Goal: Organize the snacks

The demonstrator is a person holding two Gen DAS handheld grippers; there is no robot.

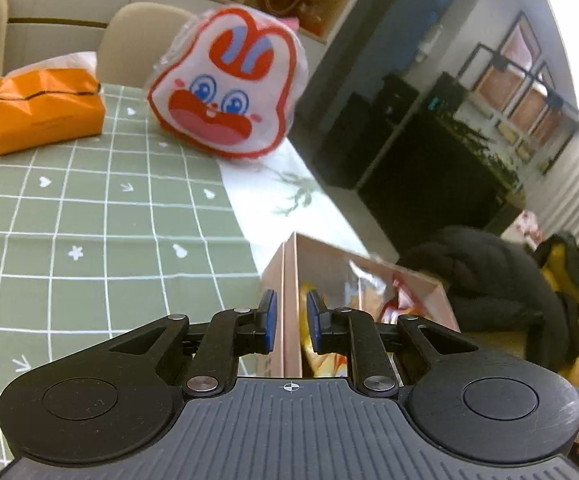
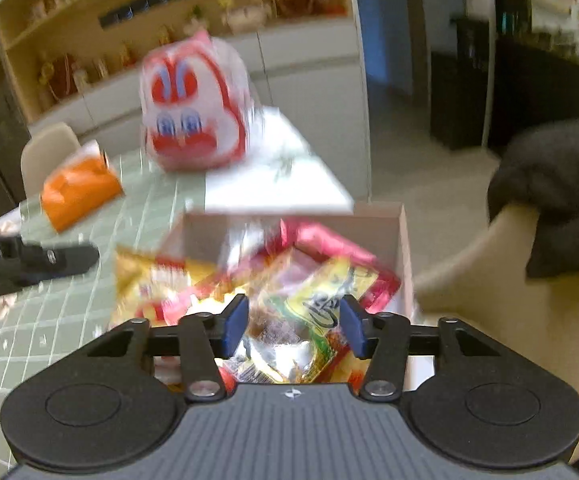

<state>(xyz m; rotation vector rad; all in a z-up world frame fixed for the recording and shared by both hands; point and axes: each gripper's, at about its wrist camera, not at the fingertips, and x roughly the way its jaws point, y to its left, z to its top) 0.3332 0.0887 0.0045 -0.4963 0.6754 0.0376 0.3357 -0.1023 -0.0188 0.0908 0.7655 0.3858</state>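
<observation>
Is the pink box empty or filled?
Filled. The pink box is open at the top, with snack packets piled inside up to its rim, seen from the right wrist camera.

The counter's cloth (image 1: 89, 208) is sage green with a white grid and small white hearts. At eleven o'clock sits an orange tissue pack (image 1: 47, 110). The rabbit-face bag (image 1: 225, 88) at twelve is white, outlined red, blue-eyed.

Left tool (image 1: 291, 322) sits bottom-center in its own view, angled downward, blue pads pinched nearly together on a thin box wall. Right tool (image 2: 295, 330) also tilts down, bottom-center of its view, pads parted with nothing pressed between them. The left tool's black arm pokes in at mid-left there.
</observation>
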